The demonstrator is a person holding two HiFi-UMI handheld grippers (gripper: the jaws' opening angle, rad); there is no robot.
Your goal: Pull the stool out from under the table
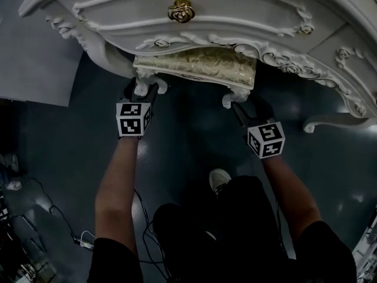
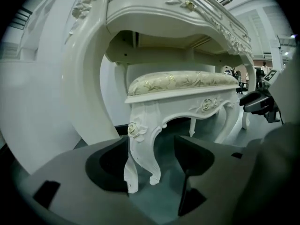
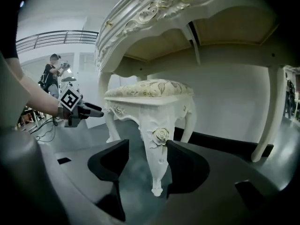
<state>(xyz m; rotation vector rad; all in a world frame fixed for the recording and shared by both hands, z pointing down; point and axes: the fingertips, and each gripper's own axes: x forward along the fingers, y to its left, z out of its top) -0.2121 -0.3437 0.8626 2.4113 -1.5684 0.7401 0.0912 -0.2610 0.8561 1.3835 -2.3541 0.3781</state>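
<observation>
Under the ornate white table (image 1: 235, 5), the stool (image 1: 197, 61) sits tucked in. Only the front edge of its gold-patterned cushion (image 1: 200, 56) shows past the table's carved apron in the head view. The stool is white, with curved legs and a carved rose at the top of each front leg. It stands on a dark, glossy floor (image 1: 188, 140).

The person crouches before it, both arms reaching forward. The left gripper (image 1: 143, 93) is at the stool's near-left leg (image 2: 140, 144). In the left gripper view its jaws stand wide apart, with that leg between them, close against the left jaw and well clear of the right one. The right gripper (image 1: 244, 108) is at the near-right leg (image 3: 158, 153). In the right gripper view its jaws are also spread wide, with the leg between them, just beside the right jaw. Neither pair of jaws clamps its leg.

Judging by this, the task has barely begun. Both grippers are lined up on the front legs, but no grip is made and the stool has not come out. What remains is to close on the legs and draw the stool out from beneath the table onto open floor.
</observation>
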